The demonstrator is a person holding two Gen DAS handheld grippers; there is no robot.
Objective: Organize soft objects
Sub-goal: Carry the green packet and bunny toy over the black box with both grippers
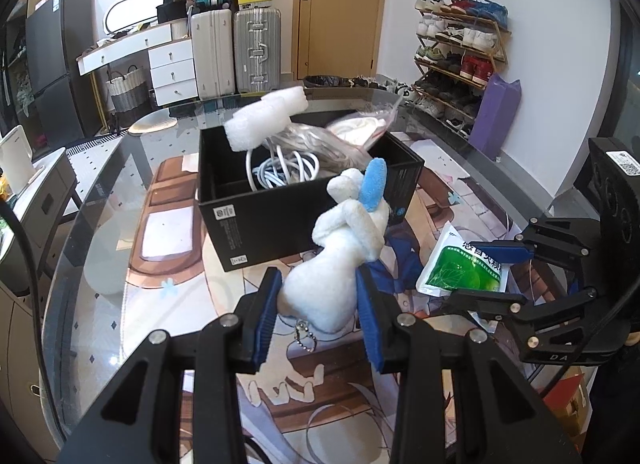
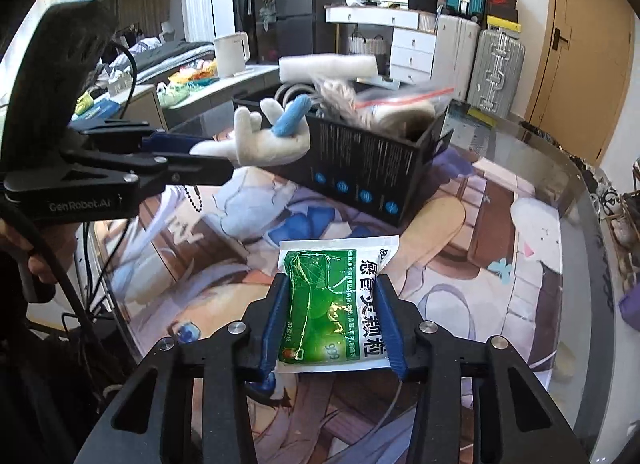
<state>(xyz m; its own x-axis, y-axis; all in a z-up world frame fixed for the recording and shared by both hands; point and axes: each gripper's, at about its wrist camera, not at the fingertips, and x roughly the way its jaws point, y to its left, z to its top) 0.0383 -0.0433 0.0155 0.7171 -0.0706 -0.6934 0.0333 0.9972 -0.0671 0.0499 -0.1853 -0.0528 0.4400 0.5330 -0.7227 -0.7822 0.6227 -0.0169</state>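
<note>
A cluttered room, suitcases (image 1: 236,52) stacked by the door, and in front a glass table (image 1: 100,200) over a cartoon-print mat. On it sits the black box (image 1: 280,216), stuffed with white cable, foam and a plastic bag. The left gripper (image 1: 318,296) has its jaws squeezed onto the white plush toy (image 1: 340,264), raised near the box's front wall. The right gripper (image 2: 332,316) is clamped on the green sachet (image 2: 332,304), above the mat, right of the box.
</note>
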